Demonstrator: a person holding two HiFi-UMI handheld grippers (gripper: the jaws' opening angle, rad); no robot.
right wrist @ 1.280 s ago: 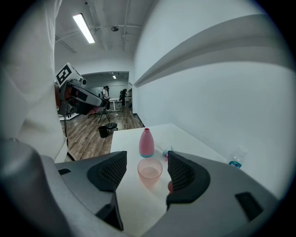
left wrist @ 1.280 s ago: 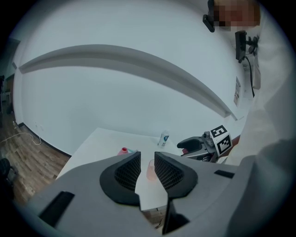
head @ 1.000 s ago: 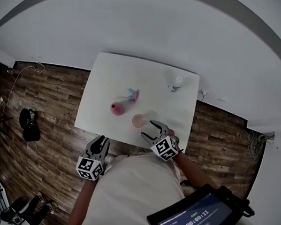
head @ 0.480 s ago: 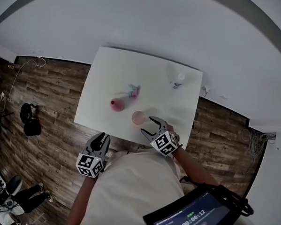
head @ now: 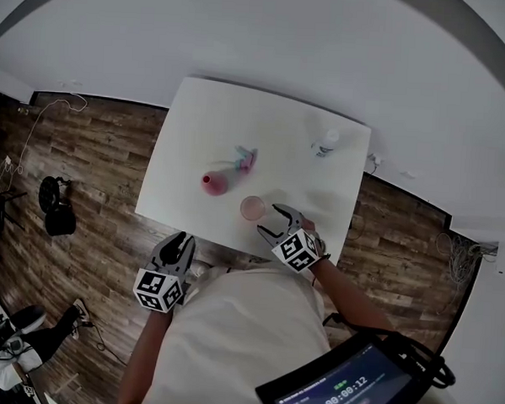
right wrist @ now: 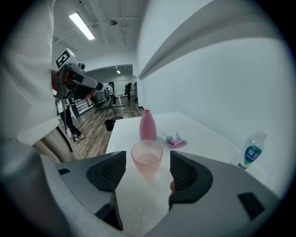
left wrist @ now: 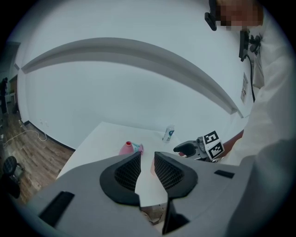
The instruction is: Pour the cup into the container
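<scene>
the translucent pink plastic cup [right wrist: 147,159] stands near the white worktop's [head: 206,127] 5 o'clock edge, at 12 o'clock of our right claw [head: 269,221], jaws wide, not touching it. we judge it light, slick, crushable: grip mid-wall gently. left claw [left wrist: 147,159] narrow, empty.

I've got a white desk [head: 197,126] against a white wall, standing on a wood-plank floor [head: 93,189]. A small clear water bottle [head: 325,143] with a blue label stands upright near the desk's far right corner. A pink-and-teal trigger spray head [head: 244,160] lies mid-desk. A tablet [head: 344,392] shows a timer. A black bag [head: 56,208] lies on the floor.
</scene>
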